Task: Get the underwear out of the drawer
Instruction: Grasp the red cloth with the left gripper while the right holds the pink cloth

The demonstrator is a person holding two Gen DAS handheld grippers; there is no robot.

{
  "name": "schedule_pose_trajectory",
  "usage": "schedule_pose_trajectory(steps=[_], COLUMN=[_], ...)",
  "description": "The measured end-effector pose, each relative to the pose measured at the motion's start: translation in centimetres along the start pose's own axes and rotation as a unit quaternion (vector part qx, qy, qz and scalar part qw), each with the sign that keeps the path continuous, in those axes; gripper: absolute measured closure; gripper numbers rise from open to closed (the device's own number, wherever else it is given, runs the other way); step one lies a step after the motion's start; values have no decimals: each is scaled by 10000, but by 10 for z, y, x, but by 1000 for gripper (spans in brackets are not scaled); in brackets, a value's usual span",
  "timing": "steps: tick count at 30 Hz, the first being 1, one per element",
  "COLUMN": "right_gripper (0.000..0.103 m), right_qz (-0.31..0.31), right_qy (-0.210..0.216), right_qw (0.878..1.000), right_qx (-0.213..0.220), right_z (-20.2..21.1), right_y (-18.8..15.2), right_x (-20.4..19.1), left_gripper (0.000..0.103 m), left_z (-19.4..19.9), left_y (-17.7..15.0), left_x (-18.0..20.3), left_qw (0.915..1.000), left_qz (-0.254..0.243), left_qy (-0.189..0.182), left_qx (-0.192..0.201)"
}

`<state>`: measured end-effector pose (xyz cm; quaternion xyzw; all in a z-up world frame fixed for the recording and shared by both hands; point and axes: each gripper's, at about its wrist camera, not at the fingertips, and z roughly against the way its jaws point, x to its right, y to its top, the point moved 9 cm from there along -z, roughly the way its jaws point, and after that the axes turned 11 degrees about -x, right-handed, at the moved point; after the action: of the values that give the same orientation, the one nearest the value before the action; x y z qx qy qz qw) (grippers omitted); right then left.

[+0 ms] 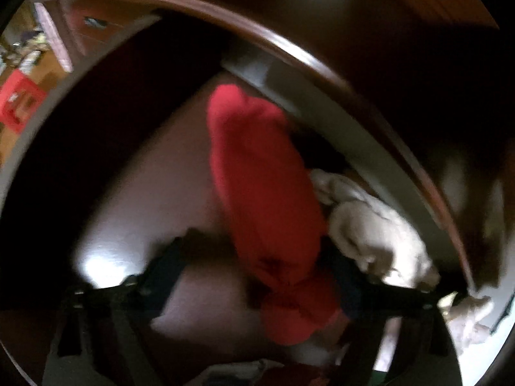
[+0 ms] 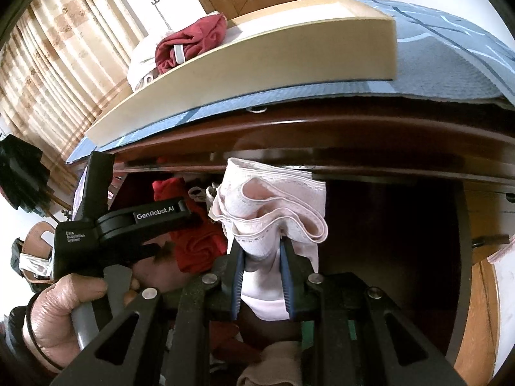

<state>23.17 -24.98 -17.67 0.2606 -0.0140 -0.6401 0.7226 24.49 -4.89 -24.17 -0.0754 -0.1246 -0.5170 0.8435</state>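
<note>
On our left, the left gripper (image 1: 257, 273) reaches into the drawer (image 1: 322, 106), and the blurred left wrist view shows a red garment (image 1: 257, 193) running up from between its two dark fingers (image 1: 167, 270) toward the drawer's back wall; the cloth seems to sit pinched between the jaws, though the blur keeps us from telling for certain whether they are clenched on it. Just right of the red piece, a cream-white bundle of cloth (image 1: 370, 225) lies against the drawer's curved front edge. In the right wrist view, we see our left hand (image 2: 64, 308) wrapped around the black handle of that left gripper (image 2: 180, 225), whose tip lies over red fabric (image 2: 193, 241) inside the drawer. Further right, the right gripper (image 2: 262, 276) grasps the pale pink underwear (image 2: 270, 199): its blue-padded jaws close on a narrow gathered stem of the cloth, and the folded, ruffled bulk rises above the fingertips, in front of the dark wooden drawer opening. Above, a beige tray (image 2: 289, 51) on the blue-covered top holds a dark red garment (image 2: 193, 41).
</note>
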Motion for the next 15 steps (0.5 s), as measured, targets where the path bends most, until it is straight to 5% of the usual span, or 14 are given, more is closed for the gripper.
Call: schedule_pose_trajectory(steps=[3, 15], right_gripper=[80, 80], right_qz=[-15, -112], right_qy=[-16, -88], right_qw=[10000, 9995], right_qx=[5, 283], right_z=[4, 21], right_y=[-1, -1], right_x=[0, -3], left_gripper=[59, 67], left_z=[1, 15], left_y=[-1, -8], left_x=[13, 2], left_qw=[9992, 9947], left_qz=[-309, -892], left_qy=[-246, -440], left_qx=[-12, -257])
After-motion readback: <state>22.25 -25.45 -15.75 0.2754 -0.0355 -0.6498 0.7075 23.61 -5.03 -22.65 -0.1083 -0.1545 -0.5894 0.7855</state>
